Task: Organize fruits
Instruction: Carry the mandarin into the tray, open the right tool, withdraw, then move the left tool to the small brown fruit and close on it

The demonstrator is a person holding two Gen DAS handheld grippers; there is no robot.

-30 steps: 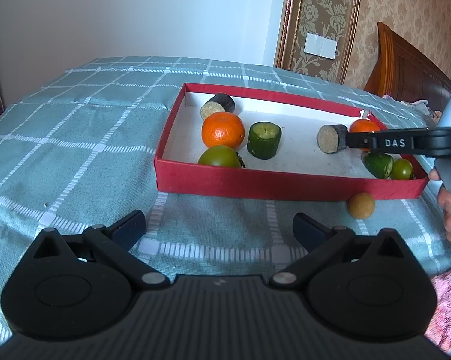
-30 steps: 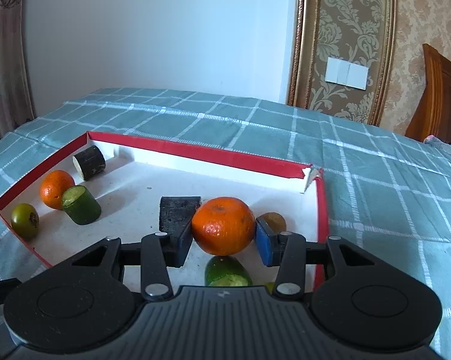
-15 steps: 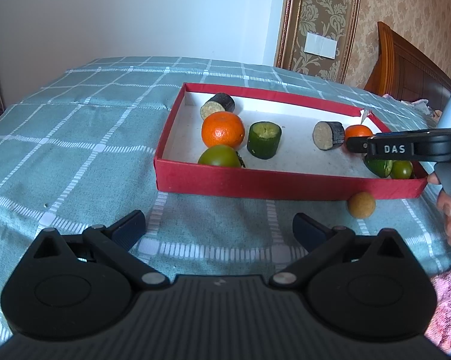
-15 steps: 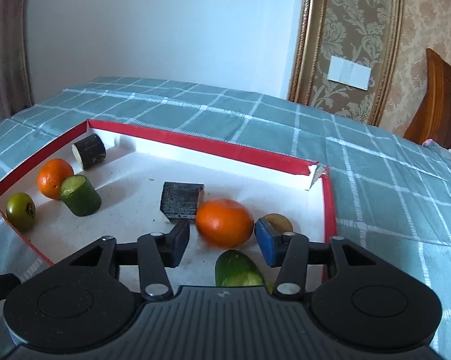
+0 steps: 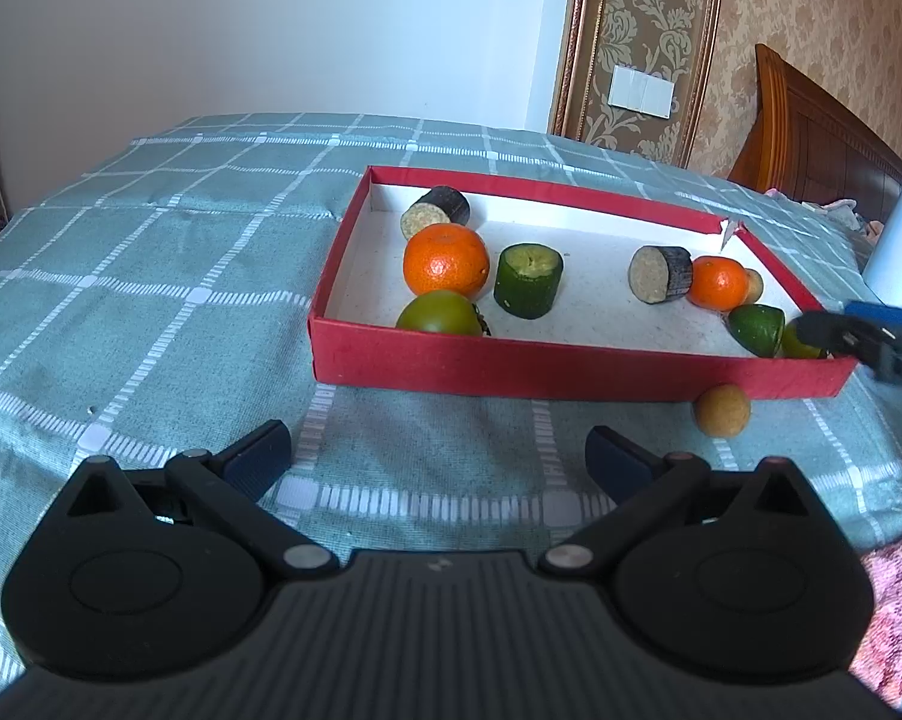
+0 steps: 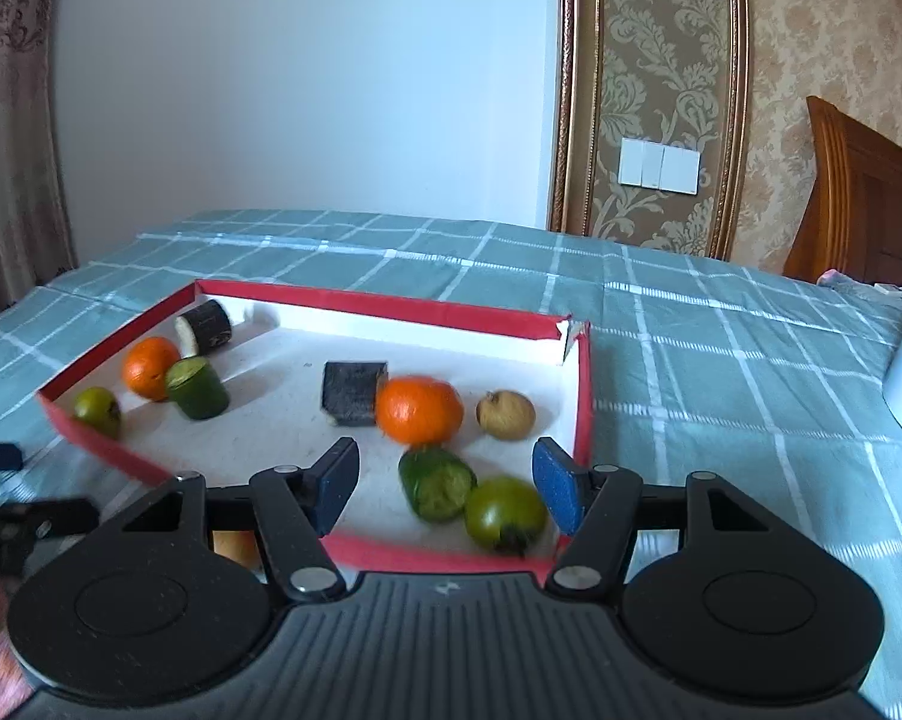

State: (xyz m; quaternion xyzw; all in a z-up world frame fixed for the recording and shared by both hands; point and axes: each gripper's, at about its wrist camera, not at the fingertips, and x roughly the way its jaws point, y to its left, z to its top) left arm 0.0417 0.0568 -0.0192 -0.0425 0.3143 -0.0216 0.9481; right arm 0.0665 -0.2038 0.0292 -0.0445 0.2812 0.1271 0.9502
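A red box (image 5: 571,367) (image 6: 584,396) with a white floor lies on the checked cloth. In it are two oranges (image 5: 446,260) (image 6: 418,410), green cucumber pieces (image 5: 528,279) (image 6: 437,483), dark cut pieces (image 5: 659,274) (image 6: 353,391), green round fruits (image 5: 440,313) (image 6: 505,516) and a tan fruit (image 6: 505,415). Another tan fruit (image 5: 721,410) lies on the cloth outside the box's near wall. My left gripper (image 5: 438,461) is open and empty, in front of the box. My right gripper (image 6: 444,483) is open and empty, above the box's near right corner.
The teal checked cloth (image 5: 150,276) covers the whole surface. A white object (image 5: 898,240) stands at the right past the box. A wooden headboard (image 6: 859,204) and a patterned wall lie behind. A pink cloth (image 5: 898,612) lies at the lower right.
My right gripper has let go of the orange, opened wide and pulled back toward the box's near edge. The orange now rests in the box beside the dark piece. The left gripper has not moved.
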